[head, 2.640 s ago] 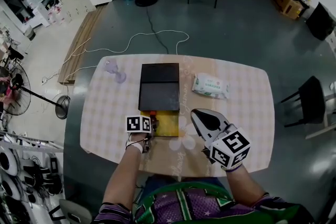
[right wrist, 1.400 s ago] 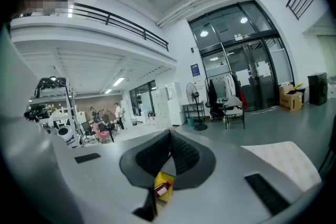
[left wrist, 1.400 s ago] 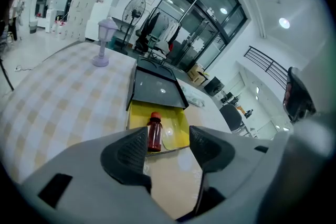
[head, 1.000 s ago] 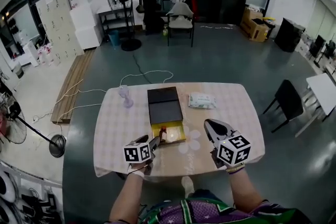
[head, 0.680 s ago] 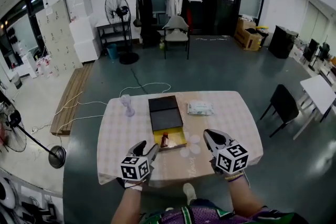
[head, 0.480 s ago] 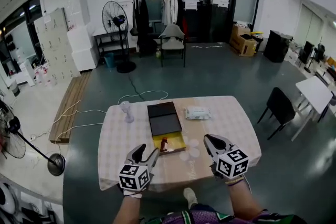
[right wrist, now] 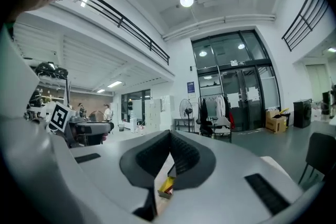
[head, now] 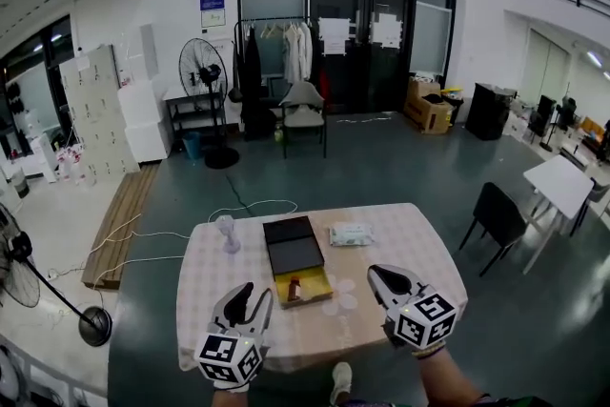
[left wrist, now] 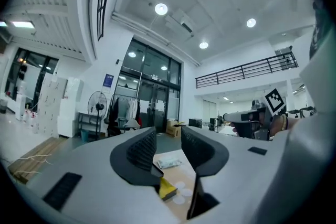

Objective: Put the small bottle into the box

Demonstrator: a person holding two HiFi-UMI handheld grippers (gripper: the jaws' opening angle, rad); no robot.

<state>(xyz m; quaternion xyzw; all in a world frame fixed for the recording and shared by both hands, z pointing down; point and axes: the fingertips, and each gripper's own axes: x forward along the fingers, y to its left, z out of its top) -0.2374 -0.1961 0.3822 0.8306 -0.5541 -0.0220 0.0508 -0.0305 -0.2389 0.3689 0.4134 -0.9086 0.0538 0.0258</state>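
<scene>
- Desk: covered with a pale checked cloth and carries every item below except the two hand-held grippers.
- Box: sits at desk centre, with the black part on the far side and an open yellow tray on the near side.
- Left hand-held gripper: hangs over the near left desk edge. Its jaws have just been closing and stand apart, with nothing between them.
- Right hand-held gripper: hangs over the near right desk area, with its jaws pressed together on nothing.
- Wipes pack: lies right of the box, apart from it.
- Clear stemmed vessel: stands left of the box.
- Small bottle: lies inside the yellow tray, towards its left side.
</scene>
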